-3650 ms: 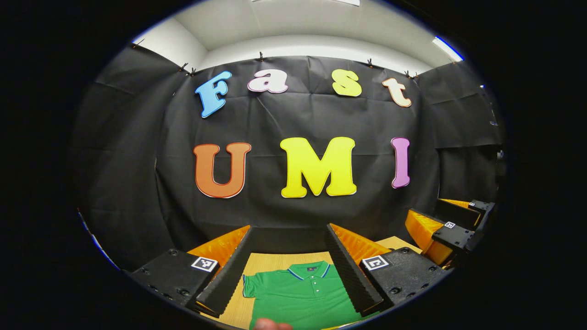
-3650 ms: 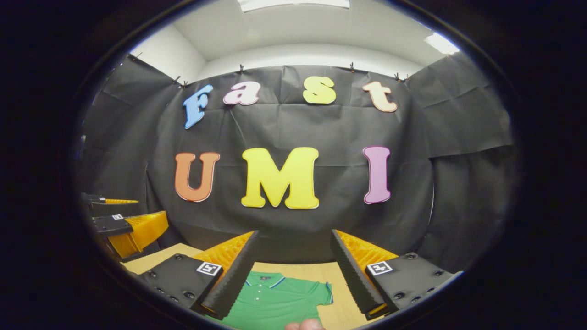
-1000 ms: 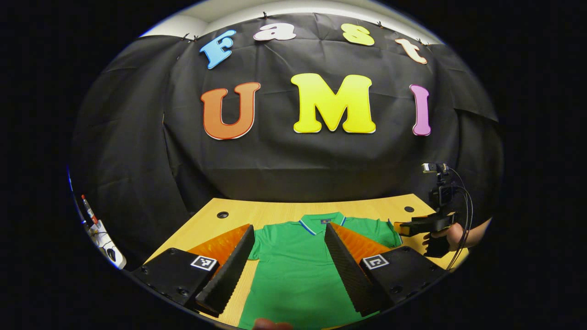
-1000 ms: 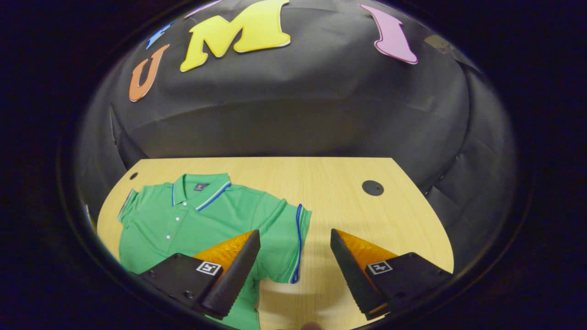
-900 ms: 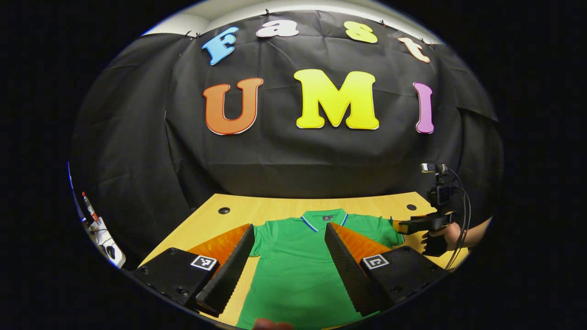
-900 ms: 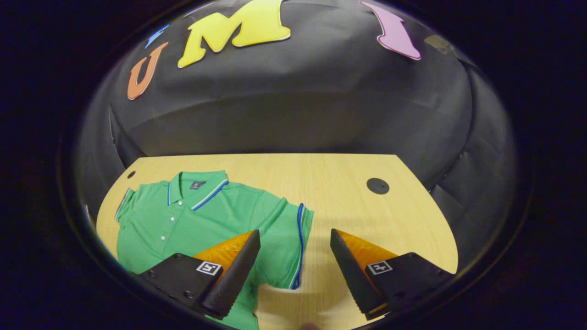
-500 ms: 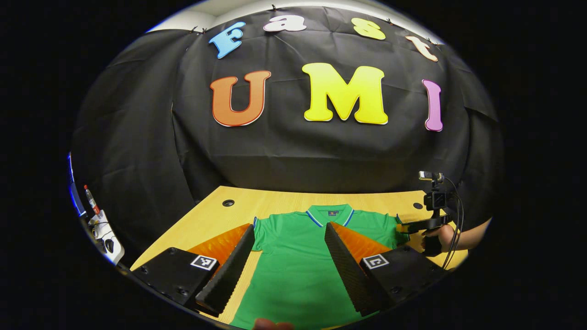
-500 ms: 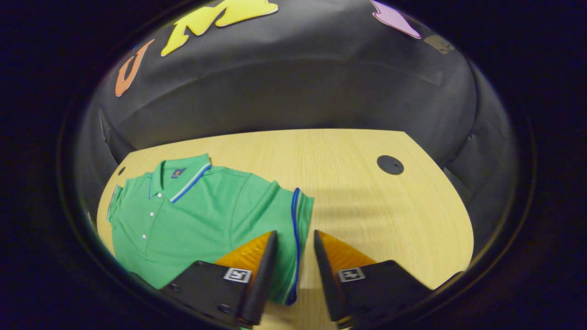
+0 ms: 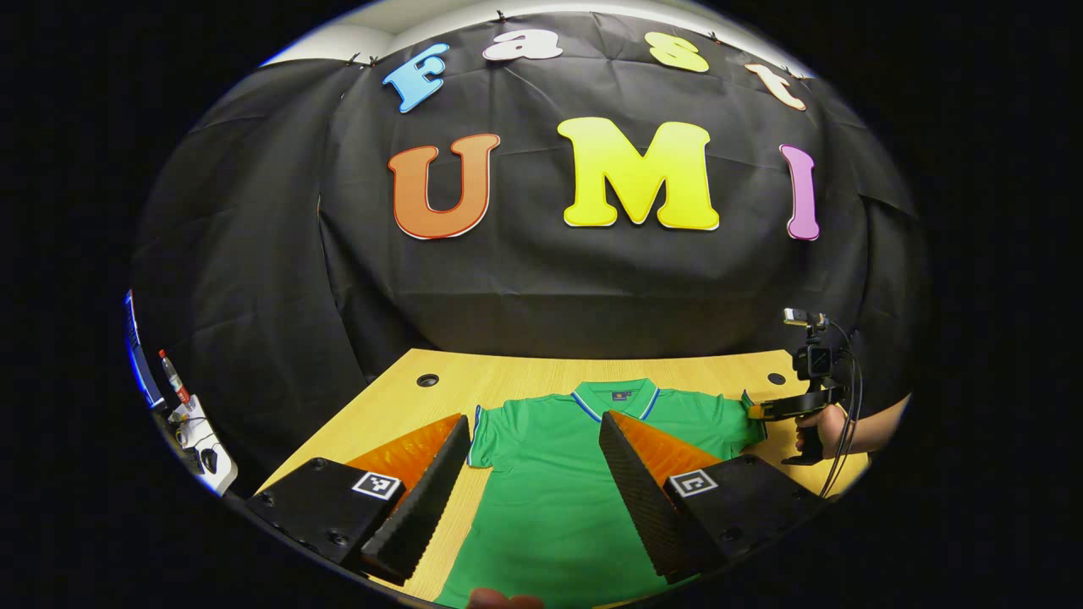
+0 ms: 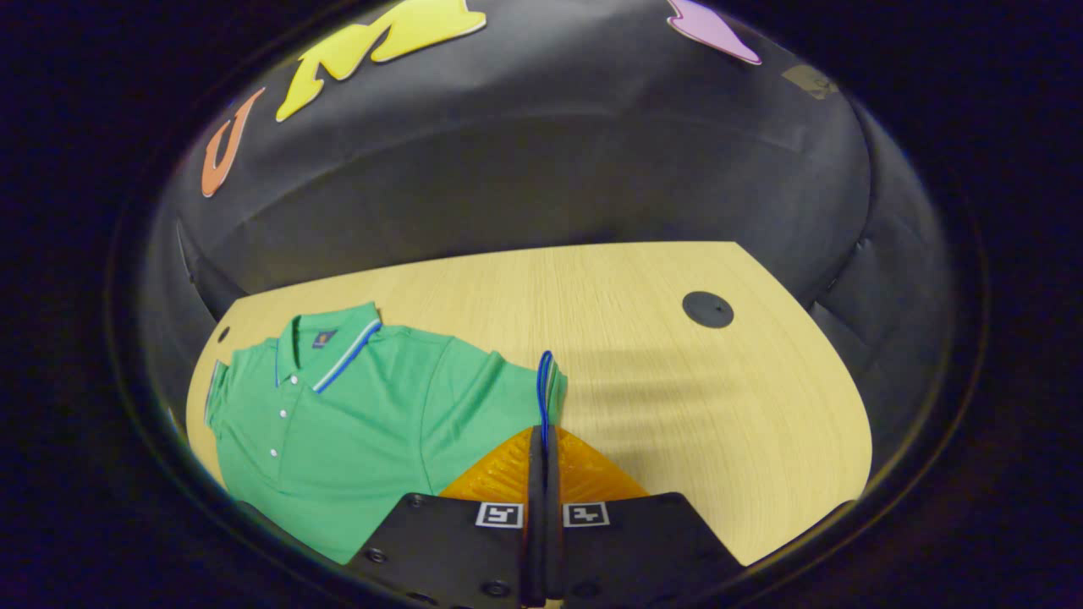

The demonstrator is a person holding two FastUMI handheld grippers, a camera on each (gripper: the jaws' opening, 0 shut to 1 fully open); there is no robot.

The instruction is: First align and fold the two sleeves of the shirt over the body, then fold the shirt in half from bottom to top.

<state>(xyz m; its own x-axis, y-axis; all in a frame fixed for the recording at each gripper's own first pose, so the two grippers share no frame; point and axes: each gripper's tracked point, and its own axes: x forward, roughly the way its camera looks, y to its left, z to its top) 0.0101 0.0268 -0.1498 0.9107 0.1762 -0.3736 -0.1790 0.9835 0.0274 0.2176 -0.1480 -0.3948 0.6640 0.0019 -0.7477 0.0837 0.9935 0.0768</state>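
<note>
- The green short-sleeved polo shirt (image 10: 364, 406) with blue-striped collar and cuffs lies face up, spread flat on the pale wooden desk (image 10: 677, 389), collar toward the black cloth wall.
- The right tool (image 10: 541, 448) has its two fingers pressed together on the blue-trimmed cuff of the shirt's right sleeve (image 10: 541, 393); the cuff edge stands up out of the pinch. In the left gripper view this tool (image 9: 766, 412) sits at the sleeve end with a hand (image 9: 833, 427) holding it.
- The left tool (image 9: 533, 474) is spread wide and grips nothing, hovering above the shirt's body, near the left sleeve (image 9: 484, 436), which lies flat.
- Handling, as I judge it: the knit is light, soft and limp, so it will drape and follow whichever edge is lifted; it will not hold a shape, and a dragged sleeve may pull the body askew.
- The cuff hem is the firmest place to pinch a sleeve. For the last fold the bottom hem corners look best, though they are hardly in view.
- The desk looks smooth, so the cloth could slide; lifting clear seems safer than dragging.
</note>
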